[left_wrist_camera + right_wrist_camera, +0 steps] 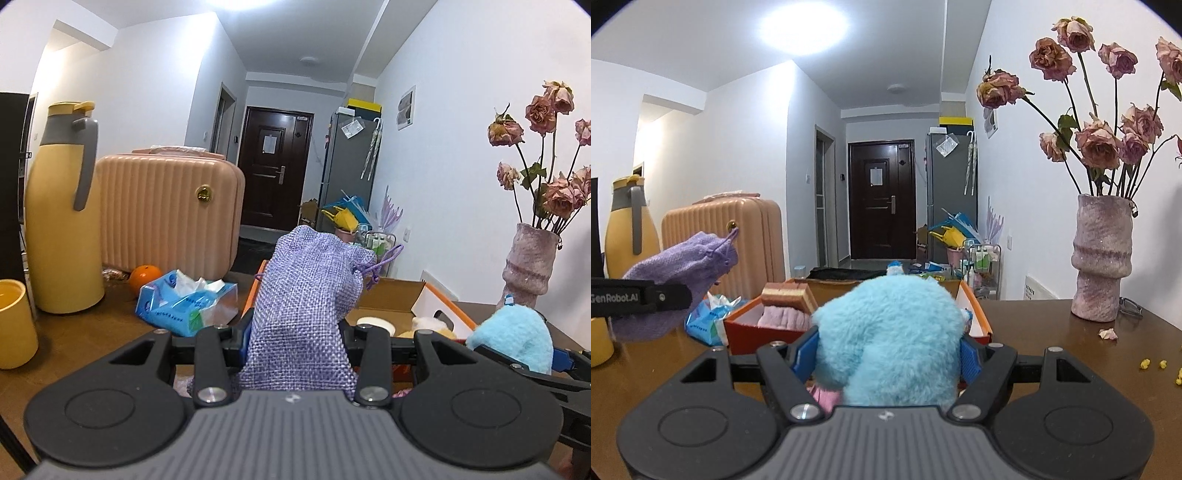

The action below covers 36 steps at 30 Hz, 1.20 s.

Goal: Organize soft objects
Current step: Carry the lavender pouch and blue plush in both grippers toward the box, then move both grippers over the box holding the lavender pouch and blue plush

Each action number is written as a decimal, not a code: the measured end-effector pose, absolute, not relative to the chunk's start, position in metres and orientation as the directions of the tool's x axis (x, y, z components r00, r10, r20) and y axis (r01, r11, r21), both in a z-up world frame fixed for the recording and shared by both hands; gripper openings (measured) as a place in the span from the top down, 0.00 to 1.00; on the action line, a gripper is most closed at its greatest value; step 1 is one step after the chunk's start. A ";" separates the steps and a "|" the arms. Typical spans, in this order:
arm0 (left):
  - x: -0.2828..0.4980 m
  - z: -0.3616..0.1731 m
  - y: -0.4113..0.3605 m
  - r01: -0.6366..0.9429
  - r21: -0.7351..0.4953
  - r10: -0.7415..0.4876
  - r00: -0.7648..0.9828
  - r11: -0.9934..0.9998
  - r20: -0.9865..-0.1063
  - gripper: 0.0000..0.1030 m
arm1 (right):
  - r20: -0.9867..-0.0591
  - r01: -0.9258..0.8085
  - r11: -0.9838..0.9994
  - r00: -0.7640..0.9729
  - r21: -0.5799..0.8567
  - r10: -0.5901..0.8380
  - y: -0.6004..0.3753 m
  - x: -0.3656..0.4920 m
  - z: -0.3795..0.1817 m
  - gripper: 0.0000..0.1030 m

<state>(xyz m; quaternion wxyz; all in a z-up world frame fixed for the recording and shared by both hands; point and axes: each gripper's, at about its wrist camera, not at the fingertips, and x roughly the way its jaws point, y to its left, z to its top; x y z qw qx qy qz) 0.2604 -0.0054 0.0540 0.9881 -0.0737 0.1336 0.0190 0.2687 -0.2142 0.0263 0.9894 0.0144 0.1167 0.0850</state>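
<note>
My left gripper [295,339] is shut on a lilac woven drawstring pouch [306,295], which stands up between its jaws and hides the fingertips. From the right wrist view the same pouch [676,277] hangs at the left in the left gripper's black finger [639,297]. My right gripper [888,354] is shut on a fluffy light-blue plush toy [890,332], its blue pads [803,354] pressing into the fur. That plush [513,339] shows at the right in the left wrist view. Behind both stands an open orange cardboard box [750,326] with soft items inside.
On the brown table [1052,350] stand a yellow thermos jug [62,221], a yellow cup [14,325], an orange [144,277], a blue tissue pack [188,306] and a pink vase of dried roses [1102,258]. A pink suitcase [166,214] stands behind. Petal bits lie at the right.
</note>
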 end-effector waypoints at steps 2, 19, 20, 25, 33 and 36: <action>0.265 0.056 -0.007 -0.052 -0.143 0.013 0.965 0.988 -0.262 0.61 | -0.224 -0.162 0.985 0.960 0.054 0.170 -0.215 0.273 0.028 0.30; 0.311 0.065 -0.018 -0.027 -0.158 -0.011 0.972 0.987 -0.236 0.61 | -0.197 -0.124 0.988 0.970 0.090 0.139 -0.222 0.314 0.037 0.30; 0.314 0.065 -0.019 -0.025 -0.159 -0.013 0.972 0.987 -0.236 0.61 | -0.197 -0.121 0.988 0.971 0.091 0.137 -0.222 0.317 0.037 0.30; 0.329 0.066 -0.022 -0.017 -0.162 -0.022 0.972 0.987 -0.235 0.61 | -0.199 -0.113 0.989 0.971 0.094 0.130 -0.223 0.332 0.038 0.30; 0.352 0.067 -0.023 -0.014 -0.163 -0.024 0.973 0.987 -0.231 0.61 | -0.207 -0.112 0.990 0.970 0.090 0.128 -0.219 0.354 0.036 0.30; 0.362 0.066 -0.024 -0.012 -0.162 -0.026 0.972 0.987 -0.233 0.61 | -0.214 -0.112 0.990 0.969 0.083 0.127 -0.217 0.364 0.035 0.30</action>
